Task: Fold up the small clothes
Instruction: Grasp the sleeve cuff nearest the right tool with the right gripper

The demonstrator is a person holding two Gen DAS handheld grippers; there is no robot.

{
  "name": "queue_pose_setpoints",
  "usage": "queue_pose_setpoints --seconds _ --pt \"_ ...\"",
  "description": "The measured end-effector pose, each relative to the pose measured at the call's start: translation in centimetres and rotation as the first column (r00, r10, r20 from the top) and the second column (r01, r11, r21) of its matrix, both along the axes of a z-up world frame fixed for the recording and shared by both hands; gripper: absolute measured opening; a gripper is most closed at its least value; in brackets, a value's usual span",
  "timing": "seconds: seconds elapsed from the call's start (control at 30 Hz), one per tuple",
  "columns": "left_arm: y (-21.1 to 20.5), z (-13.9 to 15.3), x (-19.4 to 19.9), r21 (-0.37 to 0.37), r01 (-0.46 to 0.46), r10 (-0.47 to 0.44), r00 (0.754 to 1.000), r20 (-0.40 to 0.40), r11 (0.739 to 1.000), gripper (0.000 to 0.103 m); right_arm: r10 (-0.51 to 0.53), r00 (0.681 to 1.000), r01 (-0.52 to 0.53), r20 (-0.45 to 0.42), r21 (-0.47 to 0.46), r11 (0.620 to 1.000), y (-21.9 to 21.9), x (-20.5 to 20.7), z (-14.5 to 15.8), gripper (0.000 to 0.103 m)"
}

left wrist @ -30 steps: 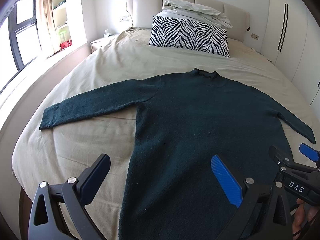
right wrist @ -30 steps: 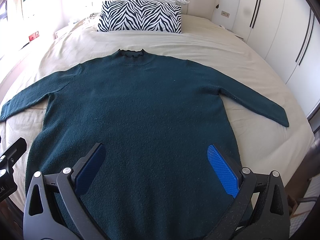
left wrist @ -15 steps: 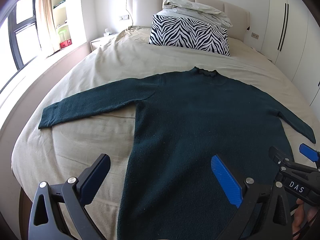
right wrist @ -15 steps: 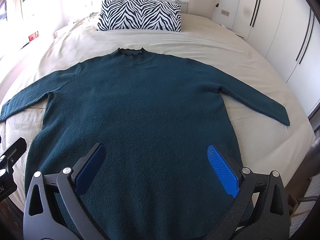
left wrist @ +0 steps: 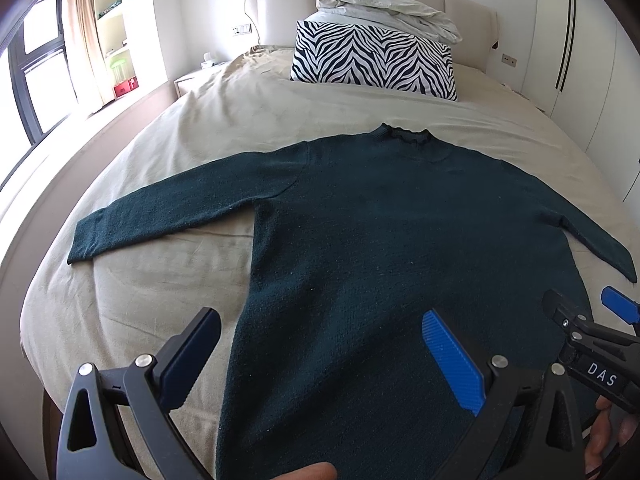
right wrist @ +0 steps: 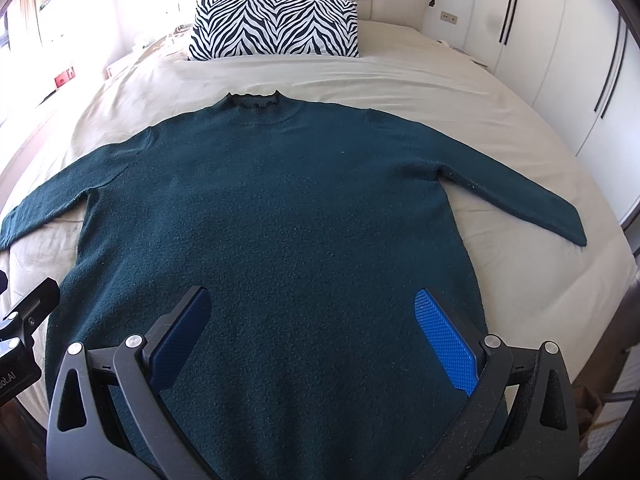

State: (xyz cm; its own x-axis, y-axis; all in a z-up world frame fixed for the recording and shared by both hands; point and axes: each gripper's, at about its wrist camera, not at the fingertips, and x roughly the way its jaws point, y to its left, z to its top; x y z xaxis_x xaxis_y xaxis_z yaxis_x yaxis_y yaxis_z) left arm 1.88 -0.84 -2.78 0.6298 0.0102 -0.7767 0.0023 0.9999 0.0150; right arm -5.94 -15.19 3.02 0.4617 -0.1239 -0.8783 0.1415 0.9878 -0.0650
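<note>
A dark teal long-sleeved sweater [left wrist: 392, 240] [right wrist: 280, 216] lies flat on the beige bed, collar toward the headboard and both sleeves spread out to the sides. My left gripper [left wrist: 320, 344] hovers open above the sweater's lower left edge, with nothing between its fingers. My right gripper [right wrist: 312, 320] hovers open over the lower middle of the sweater, also holding nothing. The right gripper's tip shows at the right edge of the left wrist view. The sweater's hem is hidden below both views.
A zebra-print pillow [left wrist: 376, 60] [right wrist: 276, 26] with a crumpled pale duvet [left wrist: 384, 8] on top rests against the headboard. A window and shelves are on the left, white wardrobe doors [right wrist: 580, 60] on the right. Bare bedsheet [left wrist: 140, 280] lies beside the left sleeve.
Both views have crept slightly back and up; the sweater sits a little lower in frame. The sweater itself has not moved and both grippers stay open.
</note>
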Motion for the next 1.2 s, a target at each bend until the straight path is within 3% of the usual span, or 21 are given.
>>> queue_pose_setpoints --seconds 0.1,0.2,0.37,0.47,0.6,0.73,0.87,0.93,1.03,1.1,1.17,1.2 --pt "-1.0 0.1 1.4 -0.059 0.021 -0.023 0.999 -0.035 0.998 0.103 -0.033 0.998 0.029 0.048 0.086 0.996 -2.7 0.4 0.6 0.103" --pt "-2.4 0.4 3.4 -0.108 0.037 -0.045 0.996 -0.074 0.993 0.103 -0.116 0.987 0.092 0.115 0.198 0.976 -8.1 0.8 1.2 0.103" --pt "-6.4 1.3 6.7 -0.12 0.073 -0.081 0.995 -0.06 0.99 0.103 -0.341 0.924 0.268 0.173 0.345 0.9 -21.2 1.0 0.5 0.103" --pt "-9.6 1.9 9.7 -0.173 0.126 -0.139 0.988 -0.066 0.977 0.103 -0.517 0.845 0.42 0.133 0.431 0.798 -30.7 0.5 -1.7 0.103" --pt "-14.9 2.8 14.3 -0.238 0.211 -0.232 0.971 -0.065 0.948 0.103 -0.715 0.697 0.545 0.047 0.613 0.572 -41.8 -1.8 -5.6 0.092" --pt "-20.2 2.8 19.3 -0.392 0.272 -0.324 0.944 -0.07 0.878 0.103 -0.778 0.629 0.587 0.002 0.655 0.476 -48.1 -2.4 -8.6 0.083" --pt "-24.2 1.5 22.1 -0.432 0.3 -0.34 0.94 -0.017 0.85 0.103 -0.817 0.577 0.59 -0.021 0.702 0.399 -52.4 -2.1 -11.5 0.075" --pt "-25.7 0.4 23.2 -0.441 0.31 -0.362 0.932 -0.036 0.842 0.103 -0.824 0.566 0.587 -0.02 0.712 0.386 -54.2 -1.4 -12.5 0.07" --pt "-27.7 -1.2 24.6 -0.413 0.308 -0.394 0.908 -0.142 0.857 0.103 -0.817 0.577 0.557 0.004 0.729 0.397 -56.8 0.5 -13.4 0.057" --pt "-27.8 -1.9 25.3 -0.432 0.291 -0.393 0.904 -0.168 0.853 0.103 -0.814 0.581 0.568 -0.002 0.717 0.404 -58.4 1.8 -14.1 0.032" --pt "-28.1 -2.2 26.0 -0.42 0.293 -0.392 0.904 -0.171 0.859 0.103 -0.816 0.579 0.579 0.0 0.705 0.411 -59.5 3.4 -14.3 0.025" --pt "-28.3 -2.3 26.5 -0.417 0.301 -0.399 0.901 -0.172 0.858 0.103 -0.811 0.585 0.59 0.003 0.685 0.427 -59.5 4.5 -14.0 0.014"
